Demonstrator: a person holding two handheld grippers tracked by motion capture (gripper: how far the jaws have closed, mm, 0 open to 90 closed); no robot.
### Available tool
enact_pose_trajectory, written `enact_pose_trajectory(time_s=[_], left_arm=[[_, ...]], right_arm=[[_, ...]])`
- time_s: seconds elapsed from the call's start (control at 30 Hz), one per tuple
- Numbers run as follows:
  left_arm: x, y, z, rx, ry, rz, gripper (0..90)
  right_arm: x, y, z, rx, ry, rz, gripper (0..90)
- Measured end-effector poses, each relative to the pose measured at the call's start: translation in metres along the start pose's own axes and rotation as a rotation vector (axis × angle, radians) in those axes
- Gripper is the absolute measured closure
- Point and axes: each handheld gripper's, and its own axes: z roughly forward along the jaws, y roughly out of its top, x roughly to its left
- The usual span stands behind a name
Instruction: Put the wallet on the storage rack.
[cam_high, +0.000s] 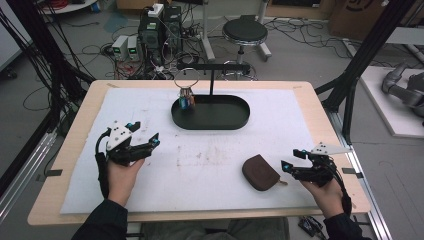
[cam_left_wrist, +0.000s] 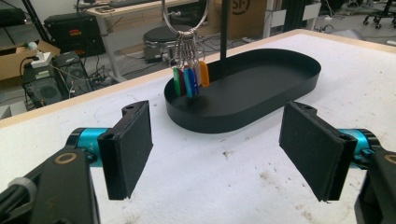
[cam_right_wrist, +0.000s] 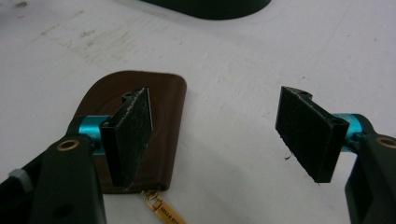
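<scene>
- Right gripper (cam_high: 290, 161) near the desk's front right corner, jaws wide apart, nothing held.
- Pouch (cam_high: 261, 171) lies flat just beside it, toward the front edge; in the right gripper view one pad (cam_right_wrist: 130, 135) hangs over the pouch (cam_right_wrist: 159, 116), the other over bare mat.
- Left gripper (cam_high: 146, 134) by the left edge, jaws also wide apart and empty, aimed at the tray (cam_high: 235, 122) near the back edge.
- Keys (cam_high: 187, 100) hang on a ring from the stand over the tray's left end.
- Risk: pouch is flat and soft, so closing from this offset could skid it over the mat or pinch only one flap.
- Risk: zip pull (cam_right_wrist: 163, 212) faces the front edge; a shove could push the pouch off the desk.
- Risk: left reach for the keys could swing them or knock the stand.
</scene>
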Motion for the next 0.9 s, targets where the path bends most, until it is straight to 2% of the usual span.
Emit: enact_pose_trajectory(time_s=[0.1,0.23,0.43,0.5,0.67,0.77,0.83,0.9], left_arm=[[-0.002,0.001,0.001,-0.004,-0.002,0.002,25.5],[-0.003,0.001,0.002,-0.002,-0.007,0.009,25.5],[-0.004,0.0,0.003,-0.003,-0.013,0.007,25.5],[-0.004,0.0,0.002,-0.003,-0.016,0.006,25.5],[-0.005,0.001,0.002,-0.008,-0.018,0.008,25.7],[-0.006,0.001,0.002,-0.009,-0.019,0.008,25.7],[-0.006,0.001,0.002,-0.008,-0.017,0.01,25.8],[-0.007,0.001,0.003,-0.007,-0.023,0.01,25.8]], right_arm=[[0.003,-0.008,0.003,0.013,0.029,0.017,38.2],[0.008,-0.013,0.008,0.057,0.034,0.005,39.6],[0.014,-0.017,0.02,0.128,0.047,0.013,41.5],[0.013,-0.018,0.022,0.136,0.054,0.037,41.6],[0.005,-0.023,0.025,0.143,0.118,0.136,42.2],[0.003,-0.024,0.027,0.149,0.13,0.151,43.1],[0.002,-0.024,0.027,0.158,0.148,0.173,46.2],[0.001,-0.024,0.027,0.161,0.178,0.188,55.9]])
